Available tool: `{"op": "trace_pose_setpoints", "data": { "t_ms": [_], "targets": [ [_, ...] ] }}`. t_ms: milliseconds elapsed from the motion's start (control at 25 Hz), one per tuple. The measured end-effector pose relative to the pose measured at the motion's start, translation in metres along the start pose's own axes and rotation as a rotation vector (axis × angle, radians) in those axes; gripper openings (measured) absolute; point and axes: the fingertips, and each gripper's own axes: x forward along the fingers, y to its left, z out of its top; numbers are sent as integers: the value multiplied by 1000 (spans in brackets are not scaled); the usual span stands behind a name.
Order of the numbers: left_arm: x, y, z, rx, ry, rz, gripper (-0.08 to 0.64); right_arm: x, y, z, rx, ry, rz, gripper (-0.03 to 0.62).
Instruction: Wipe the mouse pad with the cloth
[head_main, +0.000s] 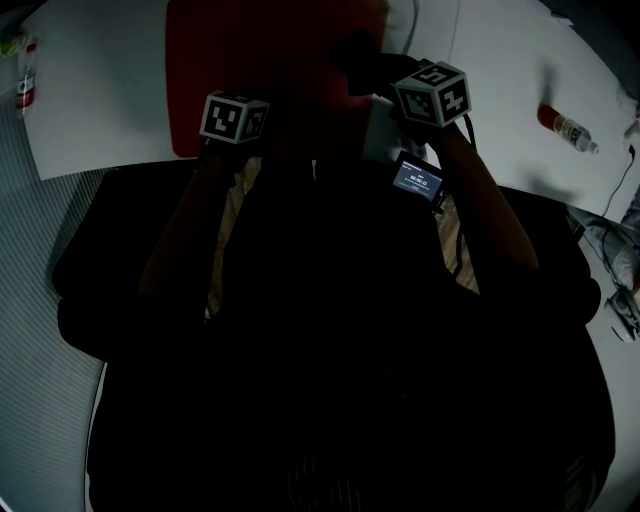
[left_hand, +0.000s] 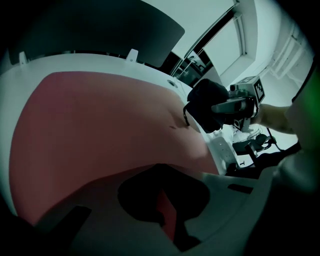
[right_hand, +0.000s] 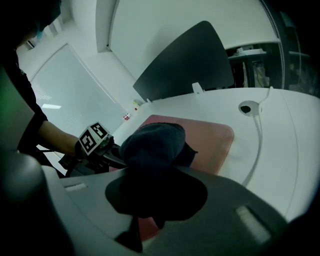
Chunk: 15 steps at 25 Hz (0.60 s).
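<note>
On white table (head_main: 100, 80), red mouse pad (head_main: 250, 60) lies flat at the centre. Dark blue cloth (right_hand: 152, 142) is bunched over the pad's right edge, can't tell if it touches. Right gripper (right_hand: 152, 175) has its jaws clamped on the cloth. Left gripper (left_hand: 165, 210) sits at the pad's near left edge, jaws close together with a sliver of red pad between them. White cable (right_hand: 257, 135) runs beside the pad. Red-capped bottle (head_main: 568, 127) lies well off right.
</note>
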Motion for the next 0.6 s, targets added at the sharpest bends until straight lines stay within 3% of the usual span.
{"op": "trace_pose_setpoints", "data": {
  "t_ms": [320,600],
  "targets": [
    [4,5,-4,17,25,19,8,16,-13,-21,-29,80,-21,69],
    [1,2,-5,5,28,-17,8,19,-46,-3,-242,174,-135,69]
  ]
}}
